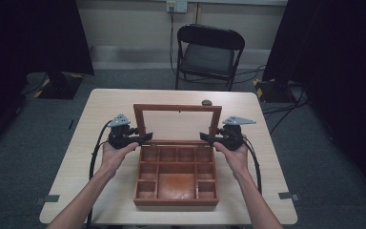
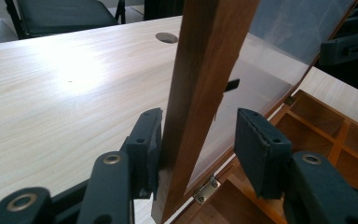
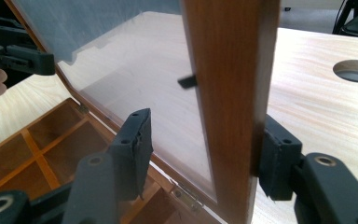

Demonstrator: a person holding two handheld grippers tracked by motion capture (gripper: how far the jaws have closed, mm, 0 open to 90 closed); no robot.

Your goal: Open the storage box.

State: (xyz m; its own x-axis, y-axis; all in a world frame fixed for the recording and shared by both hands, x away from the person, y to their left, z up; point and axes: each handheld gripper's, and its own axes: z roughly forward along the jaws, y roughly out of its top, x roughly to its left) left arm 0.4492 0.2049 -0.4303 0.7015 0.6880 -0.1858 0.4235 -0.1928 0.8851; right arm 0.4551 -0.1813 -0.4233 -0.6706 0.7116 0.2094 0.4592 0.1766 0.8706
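Roughly mid-task: the wooden box sits at the middle of the table, its glass lid stood upright on the back hinges; whether it is being opened or closed cannot be told. In the high view, the left gripper and right gripper are seen at the lid's two side rails, low down; the compartments look empty.

In the left gripper view, the jaws of that gripper are spread around the left rail; one pad touches the wood, the other stands clear of it. A hinge is visible there.

In the right gripper view, its gripper is likewise spread around the right rail, the outer pad on the wood, the inner one off the glass, so no clamp is made. A cable hole is seen in the table.
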